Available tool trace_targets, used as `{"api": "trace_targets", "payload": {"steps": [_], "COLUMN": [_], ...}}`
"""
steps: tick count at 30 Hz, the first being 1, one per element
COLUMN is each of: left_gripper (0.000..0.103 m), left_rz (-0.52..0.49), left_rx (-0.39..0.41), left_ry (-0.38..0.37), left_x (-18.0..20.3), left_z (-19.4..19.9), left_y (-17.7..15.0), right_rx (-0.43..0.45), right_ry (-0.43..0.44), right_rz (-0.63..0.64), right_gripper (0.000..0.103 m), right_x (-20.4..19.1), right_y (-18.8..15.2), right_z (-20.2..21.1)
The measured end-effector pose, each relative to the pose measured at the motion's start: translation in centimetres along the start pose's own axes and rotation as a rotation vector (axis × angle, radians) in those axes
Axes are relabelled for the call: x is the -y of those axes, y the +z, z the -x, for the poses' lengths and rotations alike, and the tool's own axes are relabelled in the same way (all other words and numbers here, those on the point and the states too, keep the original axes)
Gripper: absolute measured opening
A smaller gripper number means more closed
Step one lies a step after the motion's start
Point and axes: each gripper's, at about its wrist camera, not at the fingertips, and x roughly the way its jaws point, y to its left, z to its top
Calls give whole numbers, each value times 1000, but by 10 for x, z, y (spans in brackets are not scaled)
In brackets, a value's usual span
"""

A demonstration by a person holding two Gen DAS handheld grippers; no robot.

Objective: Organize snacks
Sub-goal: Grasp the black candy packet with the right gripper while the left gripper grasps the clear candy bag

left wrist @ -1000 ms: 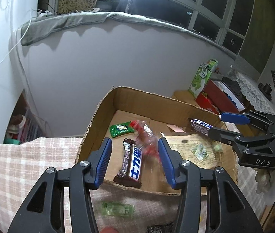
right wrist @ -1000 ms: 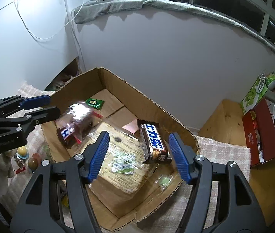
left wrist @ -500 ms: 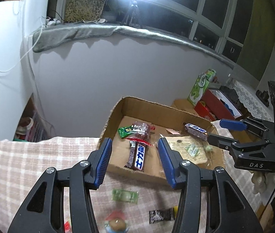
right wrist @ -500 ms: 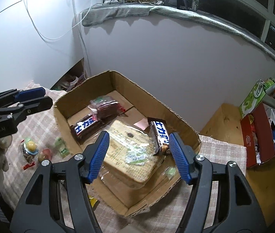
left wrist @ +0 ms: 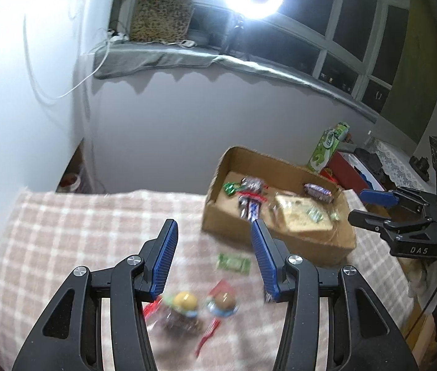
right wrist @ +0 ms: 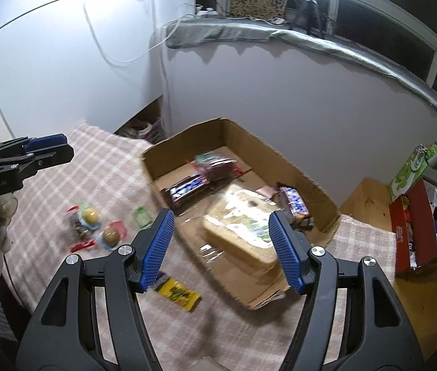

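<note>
A cardboard box on a checked cloth holds two chocolate bars, a red-wrapped snack, a green packet and a large flat pack. On the cloth lie a green packet, two round wrapped candies and a yellow packet. My left gripper is open and empty above the cloth. My right gripper is open and empty over the box's near side.
A red open box and a green carton stand on a wooden surface to the right. A wall runs close behind the box. The checked cloth reaches left to the table's edge.
Both grippers have pulled back and up from the box. The red-wrapped snack that was falling beside the left gripper now lies in the box. The loose candies on the cloth have come into view.
</note>
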Motion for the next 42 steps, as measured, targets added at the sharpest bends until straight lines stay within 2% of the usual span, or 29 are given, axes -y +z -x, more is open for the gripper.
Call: {"api": "trace_targets", "payload": {"steps": [11,21,33,42], "left_gripper": [48,48,48,48], "left_rz": [72,126,170,166], "left_rx": [-60,-161,-238,-248], "left_ry": [21,-16,-55,-53], "left_x": [-26,-32,-37,-42], "left_z": [13,0,-31,-43], "left_y": [-55,-102,-107,-98], "right_rx": [-52,-174,-238,-276], "right_ry": [92,138,130,135], "right_rz": [78,182,197,205], "right_gripper": [67,67,67,66], "right_x": [-48,-82,-84,-84], "right_y": [-35,-62,-65,-66], "right_z": [-6,-49,-87,-108]}}
